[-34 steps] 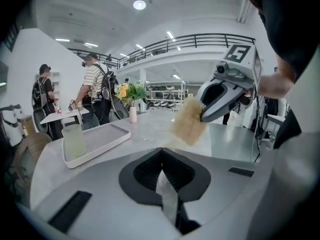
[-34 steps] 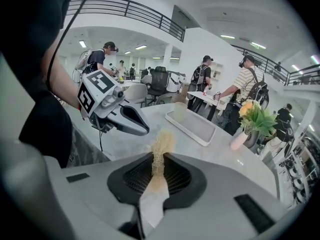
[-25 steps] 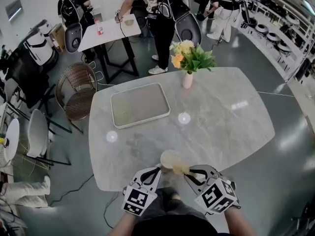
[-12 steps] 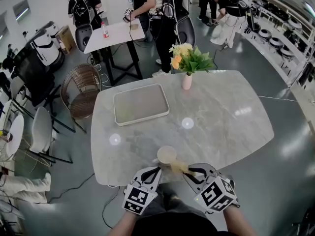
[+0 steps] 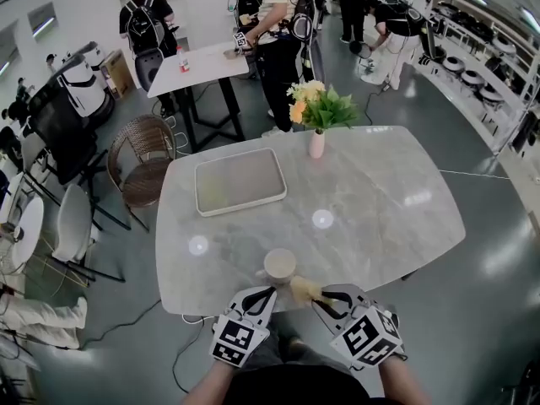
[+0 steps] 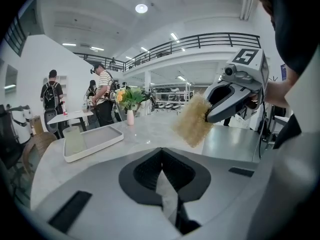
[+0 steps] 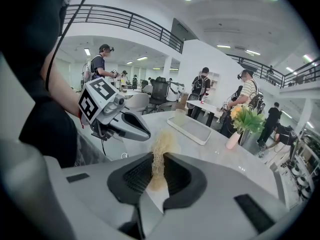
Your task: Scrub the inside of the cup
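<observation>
Left tongs [image 6: 162, 173] pressed together, nothing visible in them. Right tongs [image 7: 152, 170] pinching a tan scrub pad [image 7: 161, 143], held clear of the table [image 5: 380, 201]. Cup [image 5: 279, 264] sits mouth up near the table's front edge, just past both my tips, with the pad just beside it. Further out is a tray [image 5: 249, 175], then a flower vase [image 5: 316, 144].

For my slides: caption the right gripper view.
Right tool grips a fibrous scrubber beside the left tool, at a marbled table.
</observation>
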